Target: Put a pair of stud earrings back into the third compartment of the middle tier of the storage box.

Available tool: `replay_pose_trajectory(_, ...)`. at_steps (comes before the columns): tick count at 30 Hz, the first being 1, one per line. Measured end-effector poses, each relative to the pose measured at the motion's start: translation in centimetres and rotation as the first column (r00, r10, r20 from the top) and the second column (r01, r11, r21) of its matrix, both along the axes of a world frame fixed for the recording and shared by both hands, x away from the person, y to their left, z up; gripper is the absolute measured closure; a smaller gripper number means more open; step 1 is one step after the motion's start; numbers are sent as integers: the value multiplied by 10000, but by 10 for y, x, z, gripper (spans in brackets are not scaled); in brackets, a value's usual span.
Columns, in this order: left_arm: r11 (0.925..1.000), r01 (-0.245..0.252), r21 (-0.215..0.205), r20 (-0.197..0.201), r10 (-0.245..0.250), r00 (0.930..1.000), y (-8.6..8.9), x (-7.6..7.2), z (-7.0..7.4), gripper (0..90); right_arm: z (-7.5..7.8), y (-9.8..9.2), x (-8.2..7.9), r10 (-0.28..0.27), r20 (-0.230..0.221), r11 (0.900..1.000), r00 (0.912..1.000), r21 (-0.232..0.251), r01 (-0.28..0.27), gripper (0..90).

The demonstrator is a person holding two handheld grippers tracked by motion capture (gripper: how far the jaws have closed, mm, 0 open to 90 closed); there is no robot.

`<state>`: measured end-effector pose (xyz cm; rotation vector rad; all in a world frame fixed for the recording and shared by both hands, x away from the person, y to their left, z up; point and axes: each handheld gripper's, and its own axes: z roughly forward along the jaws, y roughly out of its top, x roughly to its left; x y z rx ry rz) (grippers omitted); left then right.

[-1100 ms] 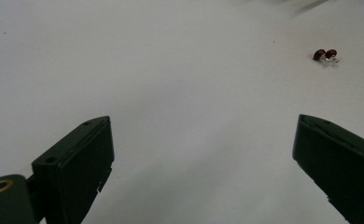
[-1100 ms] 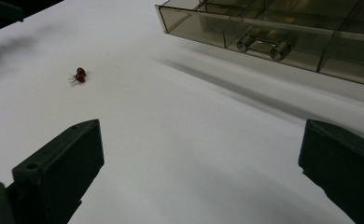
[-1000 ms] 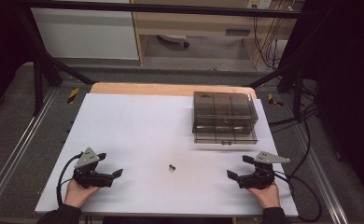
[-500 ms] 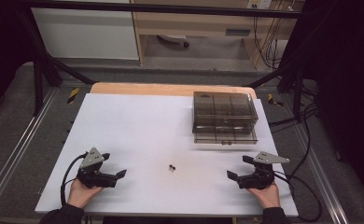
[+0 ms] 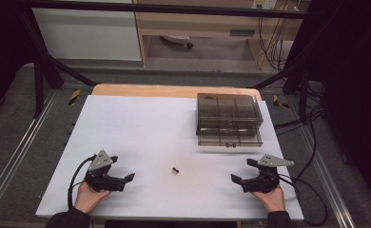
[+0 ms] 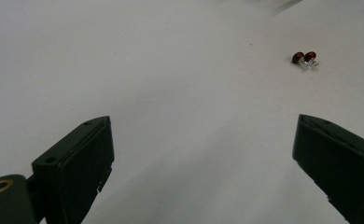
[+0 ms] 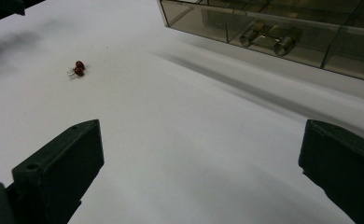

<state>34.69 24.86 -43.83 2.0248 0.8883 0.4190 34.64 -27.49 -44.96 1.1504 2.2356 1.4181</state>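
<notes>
Two small dark-red round-headed parts with clear stems (image 5: 175,170) lie touching on the white tabletop (image 5: 145,128), midway between left gripper (image 5: 122,179) and right gripper (image 5: 238,180), both jaws wide apart and empty, smoky transparent plastic drawer box (image 5: 228,119) far right.

Two small dark-red round parts (image 6: 304,58), legs seemingly clear, lie on the plain white counter (image 5: 141,133); smoky grey-brown transparent plastic drawer box (image 5: 228,118); black tools.
</notes>
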Motion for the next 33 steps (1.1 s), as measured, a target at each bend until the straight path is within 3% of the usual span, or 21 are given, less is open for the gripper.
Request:
replay_pose_trajectory(18, 9994, 207, 284, -102, -204, 9997, -38, 5, 12, 50, 0, 1, -1, 4, -18, 10000, 10000, -66, -4, 6)
replay_pose_trajectory(33, 9977, 499, 468, -423, -479, 9980, -87, 16, 12, 74, 0, 1, -1, 3, -53, 9998, 10000, -180, -4, 6)
